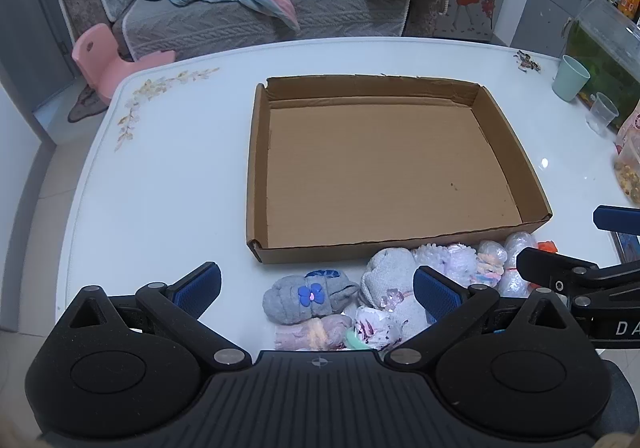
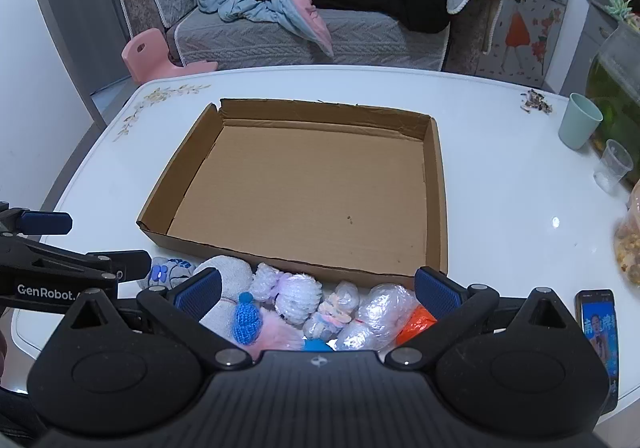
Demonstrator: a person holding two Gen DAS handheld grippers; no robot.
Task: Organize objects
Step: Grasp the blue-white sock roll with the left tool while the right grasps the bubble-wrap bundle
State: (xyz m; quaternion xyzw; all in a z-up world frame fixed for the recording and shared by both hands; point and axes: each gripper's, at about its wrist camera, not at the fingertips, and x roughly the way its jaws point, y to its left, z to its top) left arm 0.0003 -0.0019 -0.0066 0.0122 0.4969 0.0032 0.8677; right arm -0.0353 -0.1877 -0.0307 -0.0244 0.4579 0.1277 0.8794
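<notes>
Colours and patterns across the surface and its contents

We note a plain brown cardboard box [image 1: 384,164] on a glossy white surface [image 1: 160,208] printed with a pale yellow floral sprig [image 1: 152,100]. We identify a grey sock roll [image 1: 304,298] bearing a blue flower, a blue crocheted piece [image 2: 247,318], an orange item [image 2: 416,322], and clear bubble-wrapped bundles [image 2: 380,312]. We record a mint-green cup [image 2: 580,126], a grey sofa [image 1: 224,20] with black and light-blue clothing, and black tools with blue pads [image 1: 434,294].
</notes>
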